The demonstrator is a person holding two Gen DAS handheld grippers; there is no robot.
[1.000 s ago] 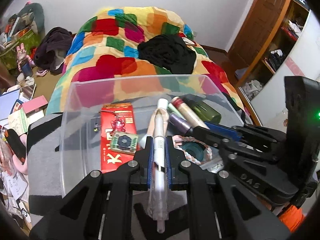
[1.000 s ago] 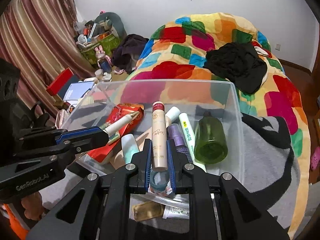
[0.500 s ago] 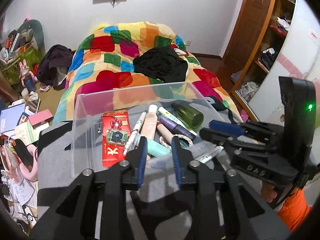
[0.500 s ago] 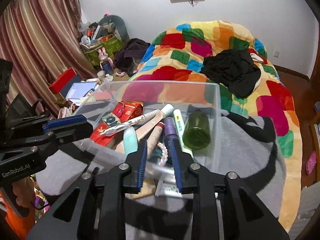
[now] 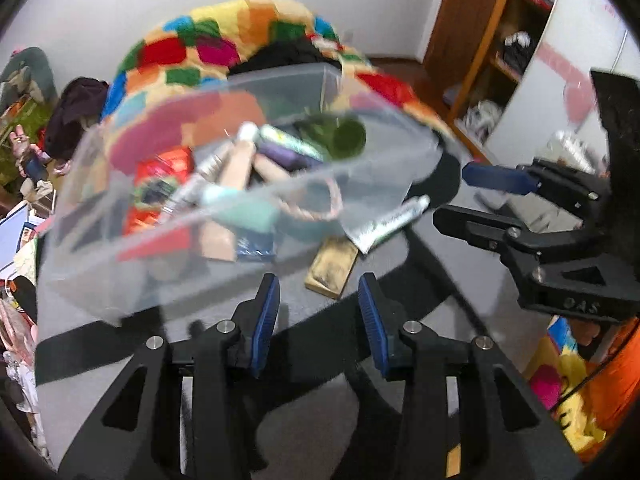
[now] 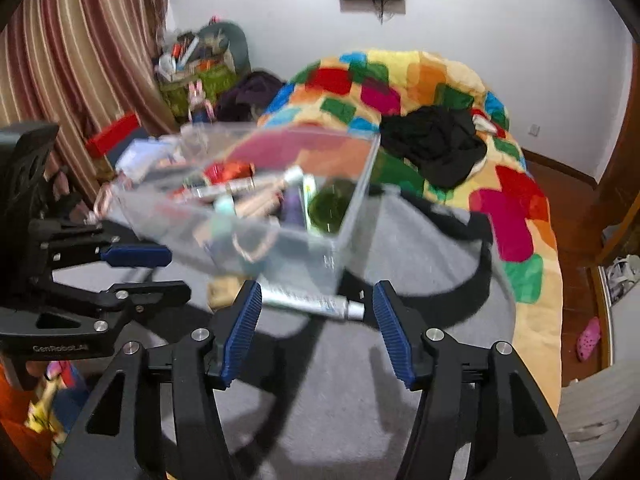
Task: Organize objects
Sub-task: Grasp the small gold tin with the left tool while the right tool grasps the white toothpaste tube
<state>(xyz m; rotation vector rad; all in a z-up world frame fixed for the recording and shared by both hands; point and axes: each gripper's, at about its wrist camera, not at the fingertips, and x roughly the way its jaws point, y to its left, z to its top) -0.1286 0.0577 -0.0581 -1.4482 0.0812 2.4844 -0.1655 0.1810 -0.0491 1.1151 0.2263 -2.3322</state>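
A clear plastic box stands on a grey blanket and holds tubes, a pen, a red packet and a green bottle. In front of it lie a white tube and a small gold block. My left gripper hangs short of the box, its jaws opening with nothing between them. My right gripper shows at the right. In the right wrist view the right gripper has its jaws opening. The white tube lies on the blanket between its tips, untouched. The box is just beyond, and the left gripper is at the left.
The grey blanket lies over a bed with a patchwork quilt and a black garment. A striped curtain and floor clutter are to the left. A wooden shelf stands to the right.
The left gripper let go of the pen and the right one of the beige tube; both now lie in the box. Both grippers pulled back from the box and their jaws widened.
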